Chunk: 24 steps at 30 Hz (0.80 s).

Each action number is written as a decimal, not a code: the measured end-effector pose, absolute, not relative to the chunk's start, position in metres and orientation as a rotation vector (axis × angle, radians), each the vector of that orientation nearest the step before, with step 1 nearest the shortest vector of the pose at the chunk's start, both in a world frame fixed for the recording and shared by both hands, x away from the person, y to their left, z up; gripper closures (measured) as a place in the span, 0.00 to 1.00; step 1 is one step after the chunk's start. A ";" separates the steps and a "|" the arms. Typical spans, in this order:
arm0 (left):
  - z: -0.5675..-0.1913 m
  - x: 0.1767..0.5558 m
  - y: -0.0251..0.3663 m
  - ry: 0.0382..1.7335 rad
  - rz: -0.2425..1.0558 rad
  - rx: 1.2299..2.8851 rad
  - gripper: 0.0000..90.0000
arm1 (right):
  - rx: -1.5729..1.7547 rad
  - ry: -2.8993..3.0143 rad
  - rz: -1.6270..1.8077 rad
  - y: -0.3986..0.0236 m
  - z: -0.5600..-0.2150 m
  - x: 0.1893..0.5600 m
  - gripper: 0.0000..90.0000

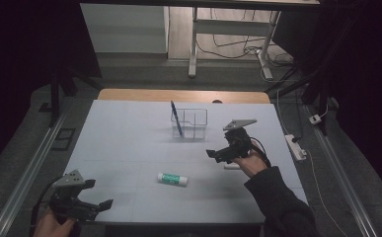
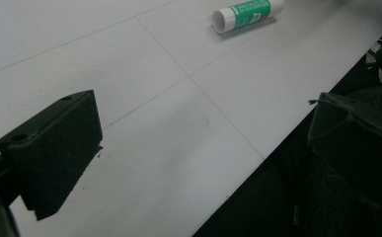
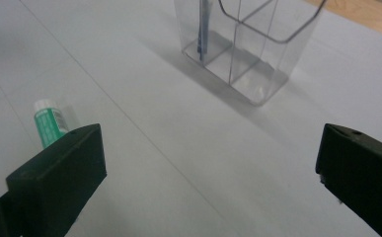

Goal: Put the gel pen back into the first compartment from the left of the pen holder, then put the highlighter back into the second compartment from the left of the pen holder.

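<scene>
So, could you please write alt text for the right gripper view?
The right tool hangs open over a white table, its two black jaws wide apart. Ahead stands a clear divided container holding a blue pen upright, and a green-and-white glue stick lies at the left, partly behind one jaw.

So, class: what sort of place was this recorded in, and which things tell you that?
Probably a lab or office workroom. A white-topped table carries a clear organiser and a glue stick. Behind stands a desk frame, with loose cables and a power strip on the floor.
</scene>
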State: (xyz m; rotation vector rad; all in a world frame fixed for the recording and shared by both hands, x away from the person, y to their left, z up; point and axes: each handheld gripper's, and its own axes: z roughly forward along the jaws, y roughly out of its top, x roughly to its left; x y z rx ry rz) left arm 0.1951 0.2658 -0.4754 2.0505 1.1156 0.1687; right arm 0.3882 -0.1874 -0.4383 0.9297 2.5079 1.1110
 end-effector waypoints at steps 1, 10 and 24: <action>-0.475 0.195 0.266 1.114 0.171 2.051 0.00 | 0.937 2.503 1.108 -0.190 -0.440 0.386 0.00; -0.475 0.194 0.266 1.112 0.173 2.049 0.01 | 0.985 2.440 1.088 -0.216 -0.451 0.367 0.00; -0.475 0.193 0.266 1.107 0.176 2.050 0.01 | 1.075 2.421 1.027 -0.242 -0.463 0.349 0.00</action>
